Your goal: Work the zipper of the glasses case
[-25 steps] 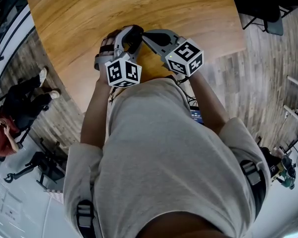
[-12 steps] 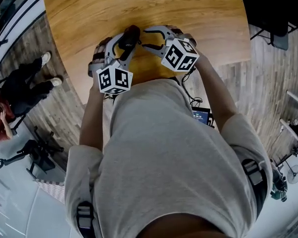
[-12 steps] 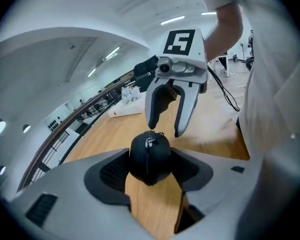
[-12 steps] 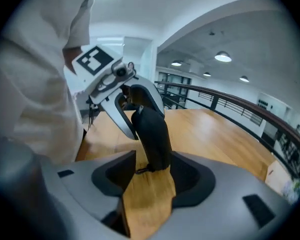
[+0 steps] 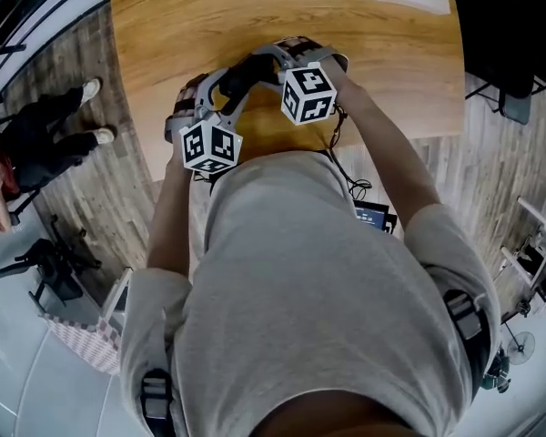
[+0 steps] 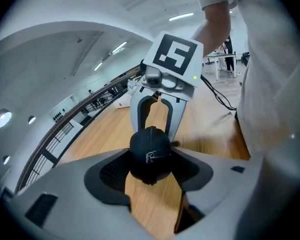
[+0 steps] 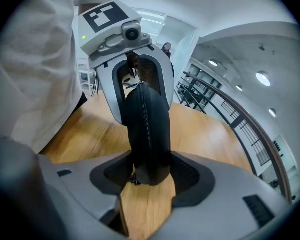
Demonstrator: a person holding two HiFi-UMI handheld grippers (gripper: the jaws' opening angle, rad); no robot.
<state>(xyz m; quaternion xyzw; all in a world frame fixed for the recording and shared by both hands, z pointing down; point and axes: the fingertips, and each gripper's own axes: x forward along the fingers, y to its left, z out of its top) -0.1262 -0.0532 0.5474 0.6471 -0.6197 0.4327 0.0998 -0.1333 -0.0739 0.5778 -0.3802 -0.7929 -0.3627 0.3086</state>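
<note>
The glasses case (image 6: 149, 140) is held in the air above the surface (image 5: 373, 53). Judge it light and semi-rigid, firm enough to clamp across its ends, whereas the small zipper pull (image 6: 151, 156) needs a fine pinch and may slip. Your left claw (image 6: 151, 166) stands wide and grips one rounded end of the case. Your right claw (image 7: 149, 173) is opening around the opposite end, with the case between its pads but not visibly clamped.
</note>
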